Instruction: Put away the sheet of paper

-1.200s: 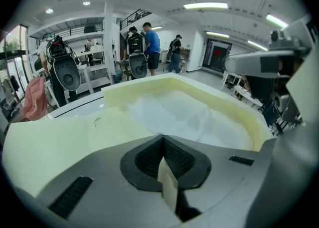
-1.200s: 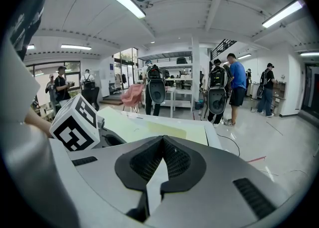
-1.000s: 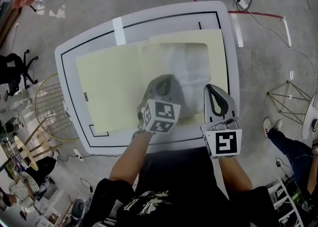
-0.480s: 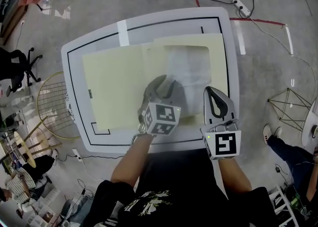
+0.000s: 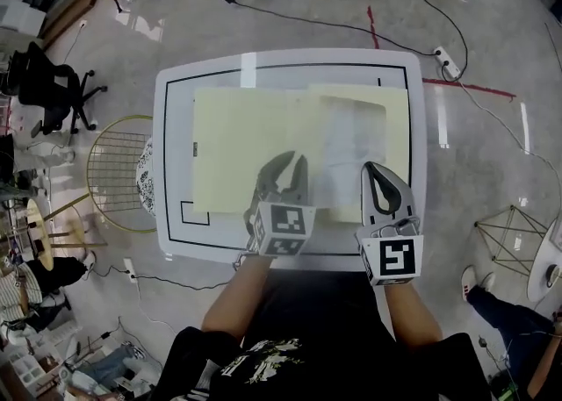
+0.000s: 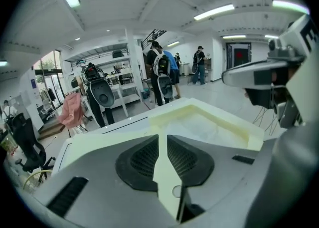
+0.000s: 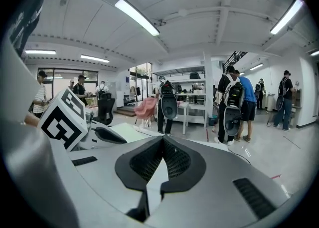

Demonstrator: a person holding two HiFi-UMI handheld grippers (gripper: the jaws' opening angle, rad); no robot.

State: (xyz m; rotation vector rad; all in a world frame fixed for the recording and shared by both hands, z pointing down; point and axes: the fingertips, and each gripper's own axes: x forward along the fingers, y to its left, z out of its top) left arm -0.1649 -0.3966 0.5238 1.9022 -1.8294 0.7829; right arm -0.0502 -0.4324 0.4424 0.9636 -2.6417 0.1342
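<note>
A pale yellow folder (image 5: 237, 140) lies open on the white table (image 5: 174, 153). A whitish sheet of paper (image 5: 347, 149) lies flat in its right half, framed by yellow. My left gripper (image 5: 294, 160) hovers over the folder's front middle. Its jaws are slightly apart after just closing partway, and nothing is between them. In the left gripper view only the yellow folder (image 6: 199, 122) shows through the narrow gap. My right gripper (image 5: 370, 167) hangs at the folder's front right, shut on nothing, level with the left one. Both are held above the table.
A gold wire chair (image 5: 118, 171) stands against the table's left side, and a black office chair (image 5: 48, 83) is farther left. A power strip (image 5: 450, 61) and cables lie on the floor at the back right. People (image 6: 162, 72) stand beyond the table.
The left jaws went from shut down on the sheet to wide apart, then narrowed. Both grippers lifted and drew back toward the table's front edge.
</note>
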